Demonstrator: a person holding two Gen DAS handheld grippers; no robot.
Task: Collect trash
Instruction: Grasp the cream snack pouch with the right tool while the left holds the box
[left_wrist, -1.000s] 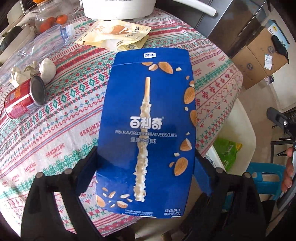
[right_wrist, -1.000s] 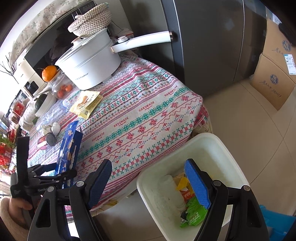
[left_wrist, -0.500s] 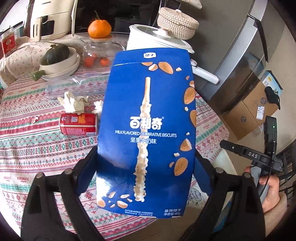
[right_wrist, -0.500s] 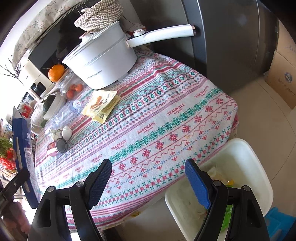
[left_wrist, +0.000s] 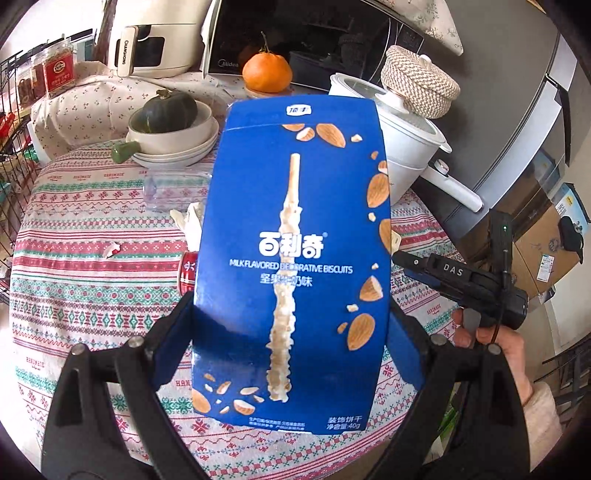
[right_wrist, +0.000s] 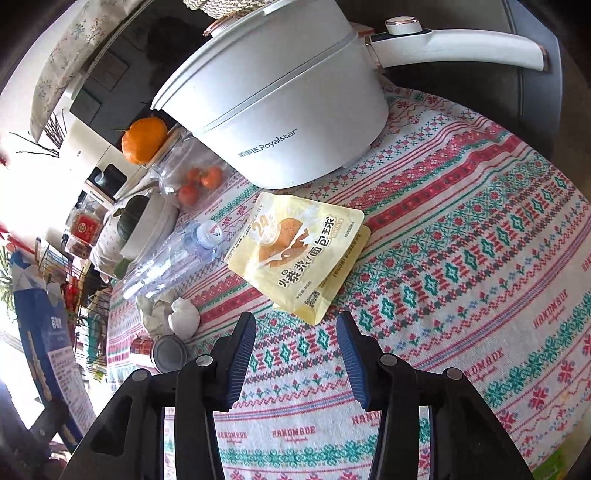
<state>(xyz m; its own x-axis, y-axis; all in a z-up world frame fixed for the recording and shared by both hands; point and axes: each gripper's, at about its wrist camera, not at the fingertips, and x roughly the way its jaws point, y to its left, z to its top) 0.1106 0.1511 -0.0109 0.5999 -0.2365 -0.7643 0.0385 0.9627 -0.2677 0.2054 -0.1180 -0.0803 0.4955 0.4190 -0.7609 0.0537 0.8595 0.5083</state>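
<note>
Pouch (right_wrist: 300, 254) just ahead of right tongs (right_wrist: 295, 354).

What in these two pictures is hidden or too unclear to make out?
- Left wrist view: the red can and crumpled tissues are mostly hidden behind the blue biscuit box.
- Left wrist view: the right gripper shows side-on; its fingers can't be told apart.
- Right wrist view: the lower yellow packet lies under the top yellow packet.
</note>
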